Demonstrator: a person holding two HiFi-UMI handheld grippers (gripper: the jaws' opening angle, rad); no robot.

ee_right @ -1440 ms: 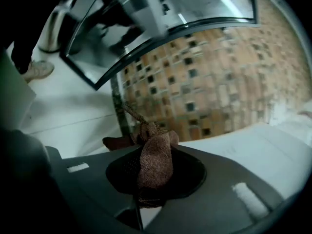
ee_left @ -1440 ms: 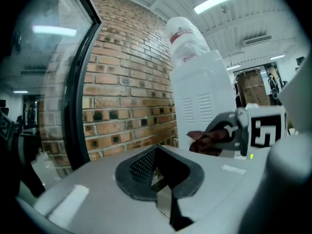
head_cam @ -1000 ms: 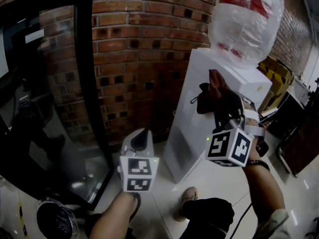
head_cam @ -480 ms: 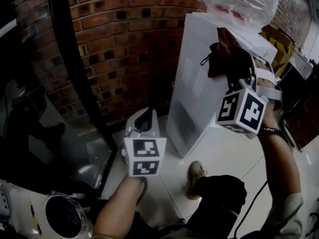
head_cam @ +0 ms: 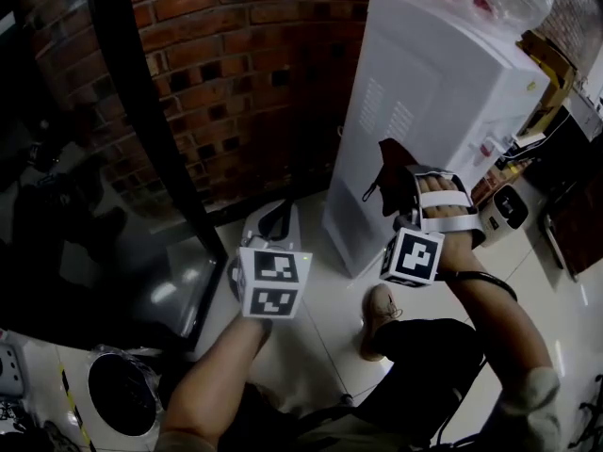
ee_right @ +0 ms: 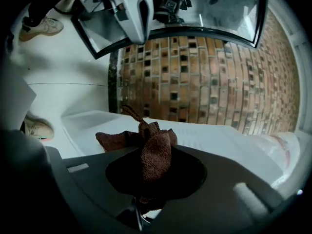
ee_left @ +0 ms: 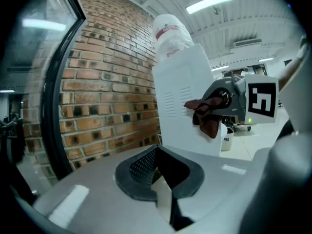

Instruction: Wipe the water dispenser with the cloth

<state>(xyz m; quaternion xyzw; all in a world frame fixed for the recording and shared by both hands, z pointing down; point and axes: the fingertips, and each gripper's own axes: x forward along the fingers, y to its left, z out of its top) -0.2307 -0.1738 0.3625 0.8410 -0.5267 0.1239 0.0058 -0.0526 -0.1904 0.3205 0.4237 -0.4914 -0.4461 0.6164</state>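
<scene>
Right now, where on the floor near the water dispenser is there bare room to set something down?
Bare tile floor lies between the water dispenser, the brick wall and the person's shoe. Right of the dispenser it is crowded with cardboard boxes and a small container.

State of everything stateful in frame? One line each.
water dispenser: upright, beside brick wall.
water bottle: seated on top of water dispenser.
cloth: bunched, clamped; contact with water dispenser unclear.
right gripper: shut on cloth.
left gripper: open, empty.
</scene>
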